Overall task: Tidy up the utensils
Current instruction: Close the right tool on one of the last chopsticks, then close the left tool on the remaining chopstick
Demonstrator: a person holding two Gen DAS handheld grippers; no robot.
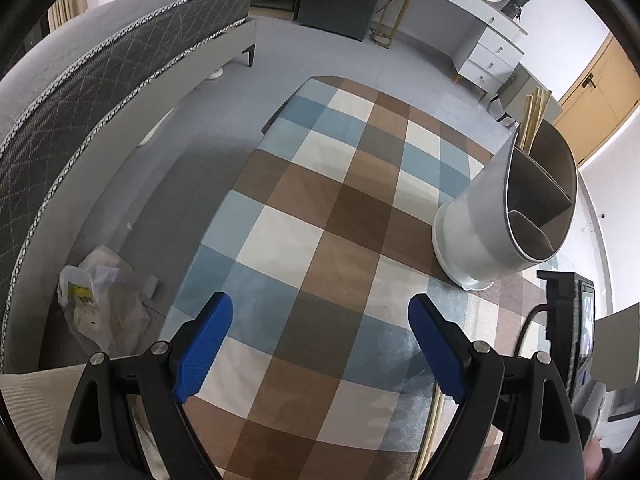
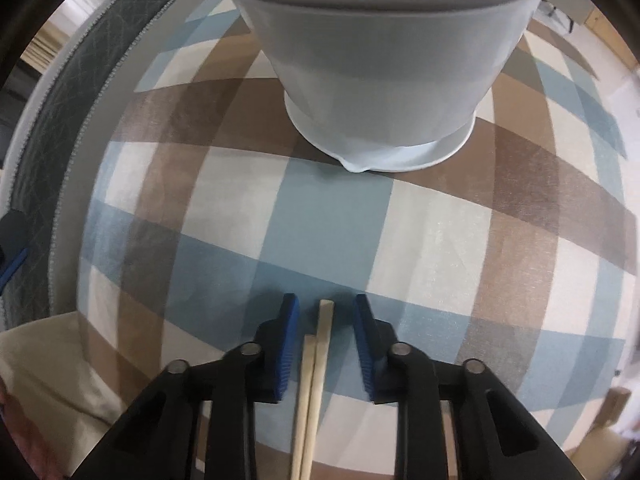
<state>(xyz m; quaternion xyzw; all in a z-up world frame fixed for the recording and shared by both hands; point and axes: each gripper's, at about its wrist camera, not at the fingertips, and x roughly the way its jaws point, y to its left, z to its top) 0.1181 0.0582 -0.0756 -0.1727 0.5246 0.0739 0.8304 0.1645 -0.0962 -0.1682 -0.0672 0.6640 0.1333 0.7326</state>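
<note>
The right tongs [image 2: 326,344] are standing narrow around two chopsticks [image 2: 316,380] on the checked desk [image 2: 432,220], pads not touching; one could slip. The left tongs [image 1: 320,344] are wide, empty.

The checked tablecloth [image 2: 432,240] is seen as woven cloth, matt, with a fine visible weave. The utensil holder [image 2: 380,80] appears as smooth white plastic with a faint sheen, edged by a grey matt rim. The chopsticks [image 2: 316,380] are shown as pale, unvarnished wood or bamboo. The finger pads [image 1: 204,344] are made of blue, finely ribbed plastic, mounted on matt black plastic arms with bright metal pins. A crinkled, thin plastic bag [image 1: 100,304] looks semi-glossy.
</note>
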